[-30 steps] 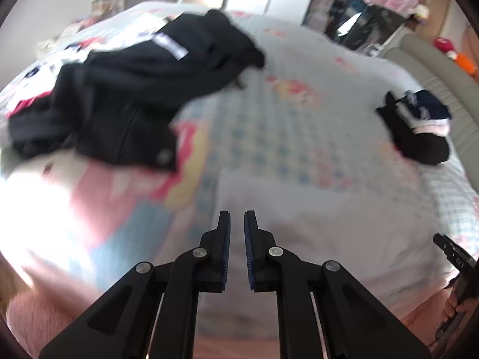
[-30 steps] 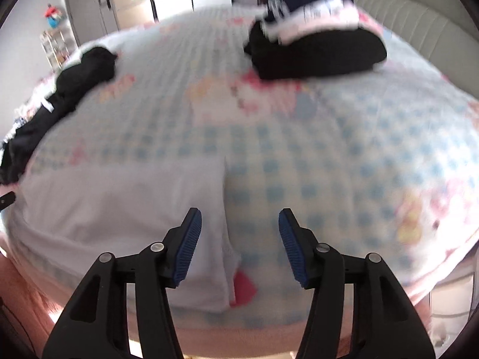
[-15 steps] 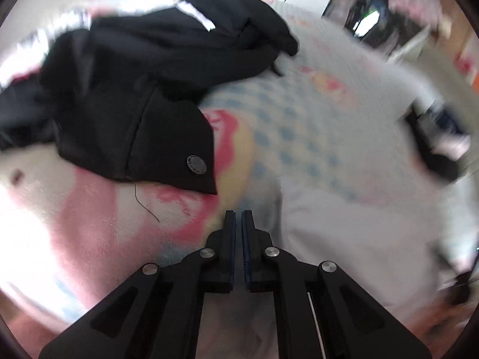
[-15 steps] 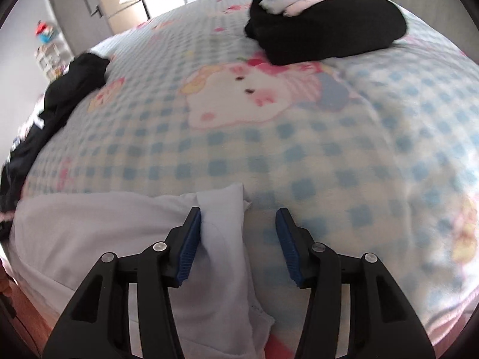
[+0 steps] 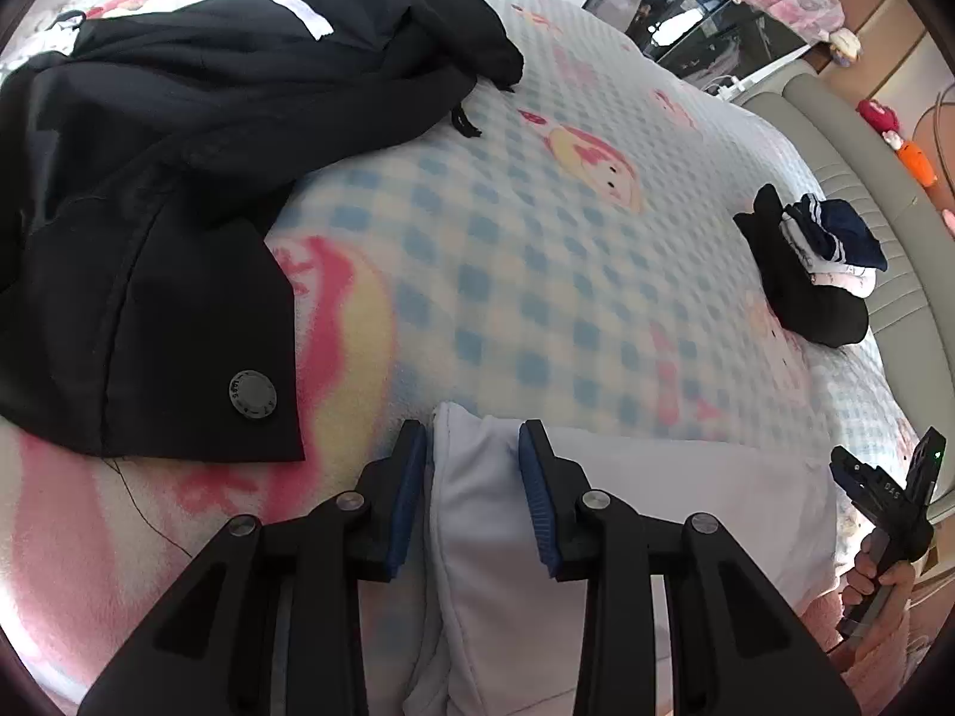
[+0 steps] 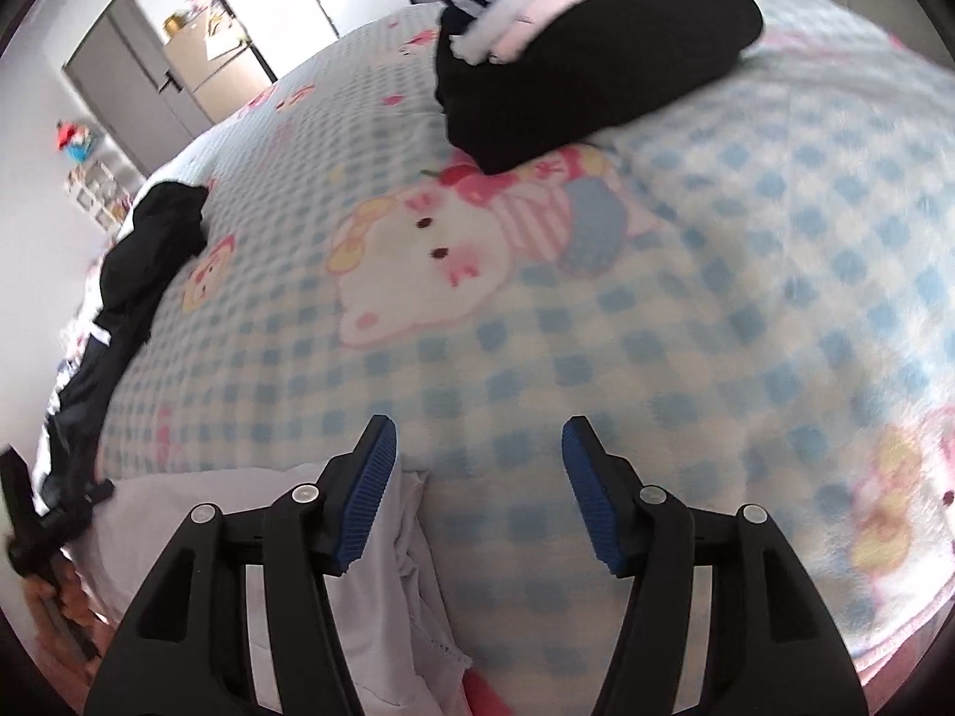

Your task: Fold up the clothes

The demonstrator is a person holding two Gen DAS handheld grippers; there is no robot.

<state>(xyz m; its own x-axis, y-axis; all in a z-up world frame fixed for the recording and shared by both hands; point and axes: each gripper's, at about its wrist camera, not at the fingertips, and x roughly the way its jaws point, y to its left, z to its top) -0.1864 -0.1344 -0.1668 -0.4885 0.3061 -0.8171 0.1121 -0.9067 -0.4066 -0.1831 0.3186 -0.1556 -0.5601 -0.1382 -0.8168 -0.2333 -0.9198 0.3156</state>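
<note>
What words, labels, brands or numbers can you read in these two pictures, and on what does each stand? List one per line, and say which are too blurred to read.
Round button on the black garment: embossed letters around its rim, too small to read.
White label on the black garment: no print legible.
Right gripper, seen from the left wrist: small white marking, too blurred to read.
Blanket: cartoon pictures only, no words.

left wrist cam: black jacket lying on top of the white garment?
No. The black jacket lies on the blanket, apart from the white garment.
</note>
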